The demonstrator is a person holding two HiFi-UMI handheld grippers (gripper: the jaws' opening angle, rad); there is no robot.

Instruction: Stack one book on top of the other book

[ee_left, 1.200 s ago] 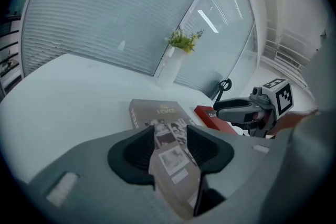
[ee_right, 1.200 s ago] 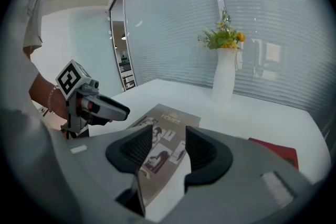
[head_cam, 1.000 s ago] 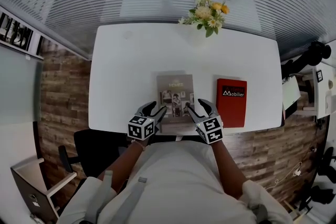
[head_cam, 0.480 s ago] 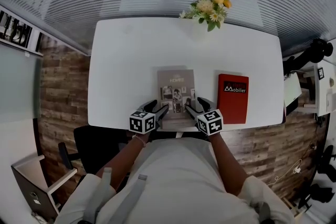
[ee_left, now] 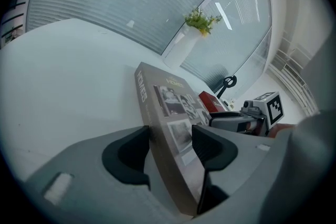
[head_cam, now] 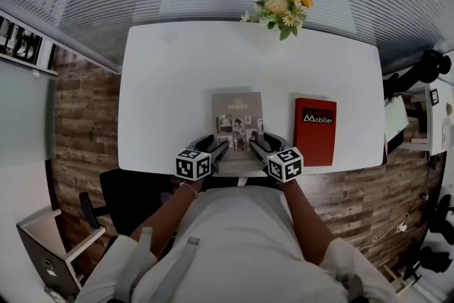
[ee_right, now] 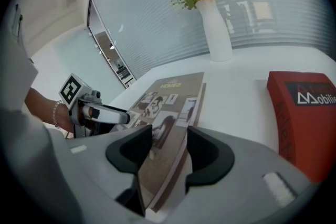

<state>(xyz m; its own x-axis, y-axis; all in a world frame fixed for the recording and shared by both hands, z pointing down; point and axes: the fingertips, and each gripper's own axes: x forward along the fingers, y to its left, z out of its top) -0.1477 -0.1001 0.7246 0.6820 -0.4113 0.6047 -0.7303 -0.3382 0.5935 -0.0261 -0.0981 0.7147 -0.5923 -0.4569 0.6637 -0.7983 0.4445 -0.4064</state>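
Observation:
A grey book [head_cam: 237, 120] with photos on its cover lies flat on the white table [head_cam: 170, 96], close to the near edge. A red book [head_cam: 315, 128] lies to its right, apart from it. My left gripper [head_cam: 218, 147] straddles the grey book's [ee_left: 173, 102] near left corner. Its jaws have just closed a little and still stand wide, not pressing. My right gripper [head_cam: 257, 145] is at the near right corner. Its jaws have just been closing, and the pads now sit against the grey book's [ee_right: 168, 97] edge.
A white vase of flowers [head_cam: 280, 10] stands at the table's far edge. A black chair [head_cam: 128, 199] shows under the near left side. The red book [ee_right: 310, 118] lies just right of my right gripper [ee_right: 169, 147]. White blinds run behind the table.
Both grippers have sunk toward the table at the grey book's near corners, and the right one has rolled. The right jaws have narrowed round the book's edge. Neither book has moved.

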